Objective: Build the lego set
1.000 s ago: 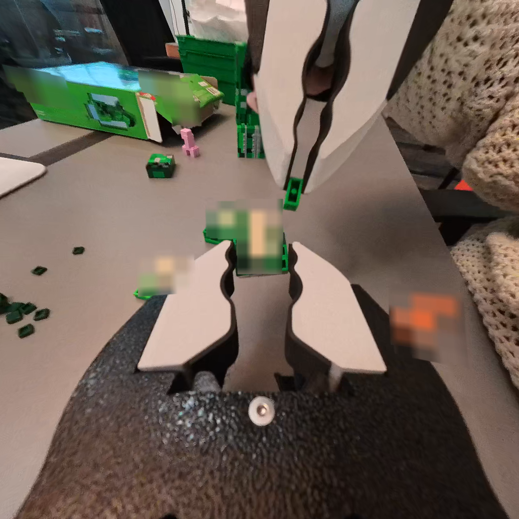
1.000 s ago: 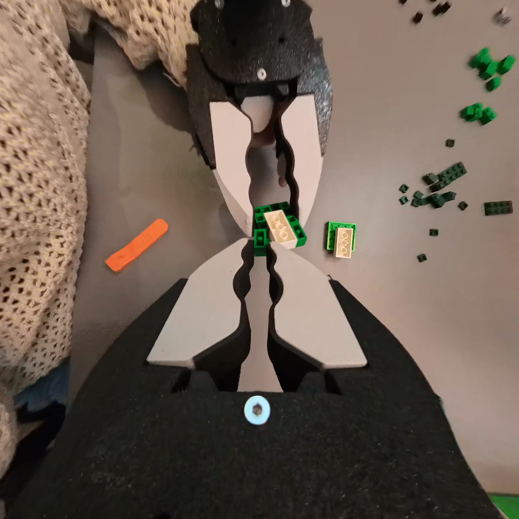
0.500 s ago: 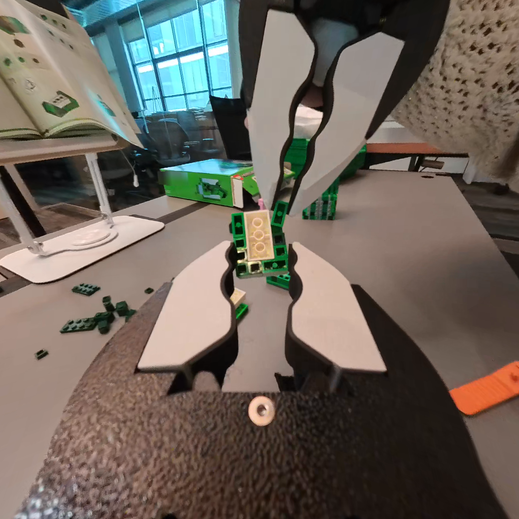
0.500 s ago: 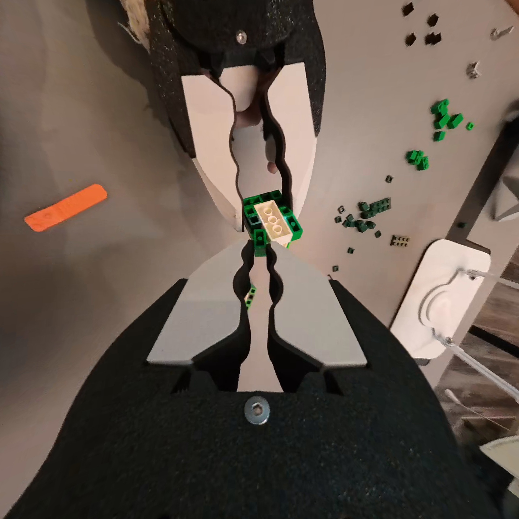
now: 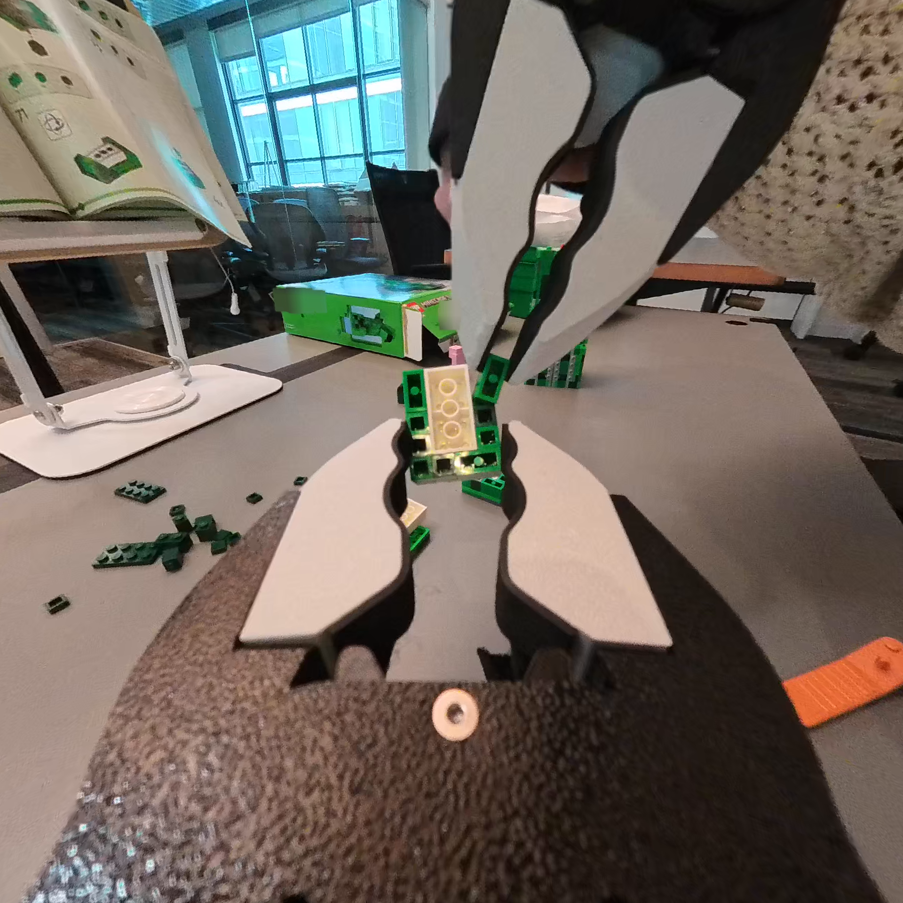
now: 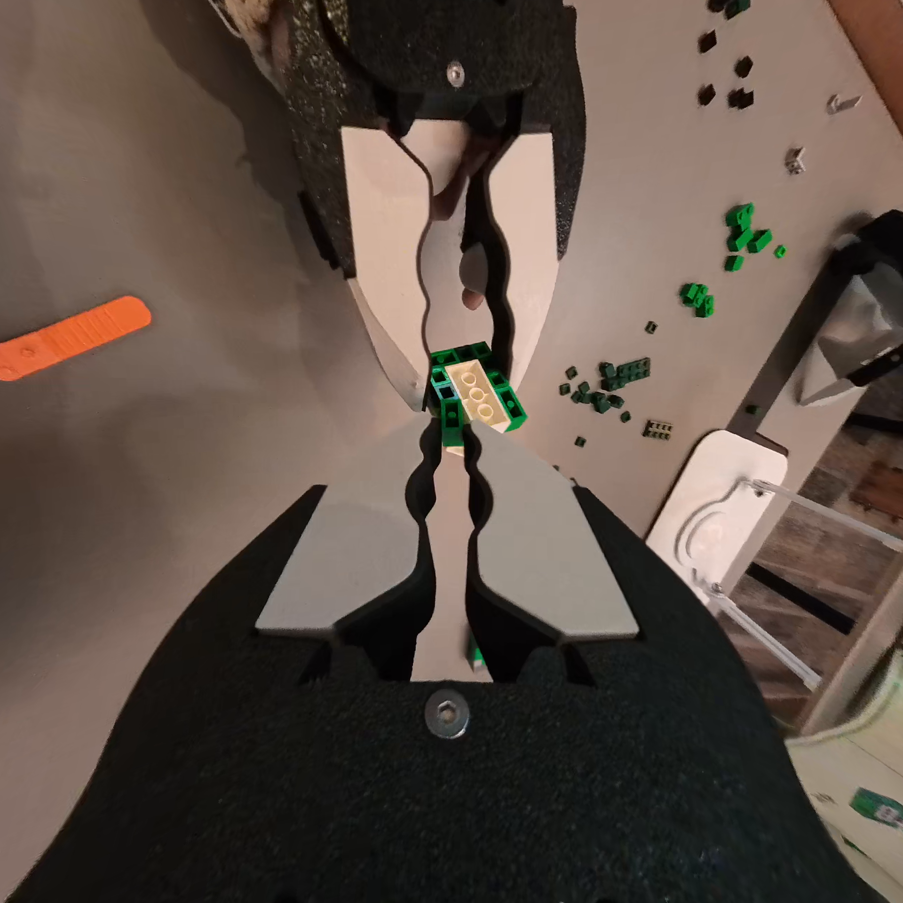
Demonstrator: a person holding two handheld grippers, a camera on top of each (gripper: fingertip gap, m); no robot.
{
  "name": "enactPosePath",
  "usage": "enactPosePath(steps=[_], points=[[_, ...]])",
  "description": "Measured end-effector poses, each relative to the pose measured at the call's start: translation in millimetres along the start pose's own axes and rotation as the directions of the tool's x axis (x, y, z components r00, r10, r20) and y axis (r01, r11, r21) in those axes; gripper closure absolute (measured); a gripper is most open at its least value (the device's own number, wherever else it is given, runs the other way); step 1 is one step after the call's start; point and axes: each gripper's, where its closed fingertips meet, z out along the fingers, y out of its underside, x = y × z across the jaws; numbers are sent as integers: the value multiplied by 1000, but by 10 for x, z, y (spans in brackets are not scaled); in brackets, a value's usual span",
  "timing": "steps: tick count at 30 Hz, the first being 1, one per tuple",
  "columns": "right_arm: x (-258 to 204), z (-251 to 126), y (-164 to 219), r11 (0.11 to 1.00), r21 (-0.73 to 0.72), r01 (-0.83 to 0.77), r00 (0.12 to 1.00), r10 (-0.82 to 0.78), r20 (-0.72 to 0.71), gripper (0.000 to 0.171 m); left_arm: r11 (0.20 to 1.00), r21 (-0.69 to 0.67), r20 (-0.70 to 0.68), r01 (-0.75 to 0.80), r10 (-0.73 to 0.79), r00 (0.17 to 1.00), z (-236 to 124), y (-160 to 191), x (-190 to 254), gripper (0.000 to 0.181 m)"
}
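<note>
My left gripper (image 5: 452, 432) is shut on a green and white lego assembly (image 5: 447, 415) and holds it tilted above the table. It has a white three-stud brick on a green frame. My right gripper (image 5: 493, 371) comes down from above, shut on a small green brick (image 5: 491, 378) that touches the assembly's upper right edge. In the right wrist view my right gripper (image 6: 452, 432) pinches the small green brick (image 6: 452, 415) against the assembly (image 6: 476, 391), which sits between the fingertips of my left gripper (image 6: 466, 391).
An orange brick separator (image 5: 850, 679) lies at the right. Loose dark green pieces (image 5: 161, 547) lie at the left, bright green ones (image 6: 742, 239) farther off. An instruction booklet (image 5: 97, 122) sits on a white stand (image 5: 146, 405). A green box (image 5: 361, 312) and a green tower (image 5: 557, 371) stand behind. The tips of both grippers are at nearly the same place.
Both grippers have lifted off the table with their pieces. The small green brick has come against the assembly's edge. Little has moved in the last half second.
</note>
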Motion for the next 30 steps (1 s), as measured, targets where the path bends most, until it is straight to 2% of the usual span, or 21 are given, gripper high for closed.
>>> enactPosePath(steps=[3, 15, 19, 21, 23, 25, 27, 30], points=[[54, 9, 15, 999, -27, 29, 997, -31, -66, 160, 1000, -2, -7, 10, -10, 1000, 2, 6, 4, 146], [-6, 40, 43, 1000, 16, -1, 994, 3, -111, 154, 999, -22, -18, 28, -28, 999, 18, 45, 15, 146], [46, -13, 59, 999, 48, -16, 980, 25, -197, 139, 999, -18, -12, 43, -44, 999, 13, 41, -8, 146], [103, -57, 61, 997, 75, 3, 955, 20, -297, 129, 998, -19, -13, 66, -66, 998, 11, 45, -27, 146], [145, -63, 83, 992, 37, 121, 885, -90, -457, 122, 995, -15, -16, 99, -100, 995, 9, 48, -43, 146], [154, -30, 130, 958, -120, 259, 754, -279, -594, 122, 992, -15, -20, 127, -127, 992, 9, 54, -56, 146], [146, 19, 150, 886, -295, 357, 604, -460, -651, 120, 989, -18, -25, 145, -146, 989, 11, 63, -61, 146], [130, 70, 121, 824, -399, 403, 469, -560, -684, 126, 987, -25, -35, 161, -162, 986, 16, 77, -51, 146]])
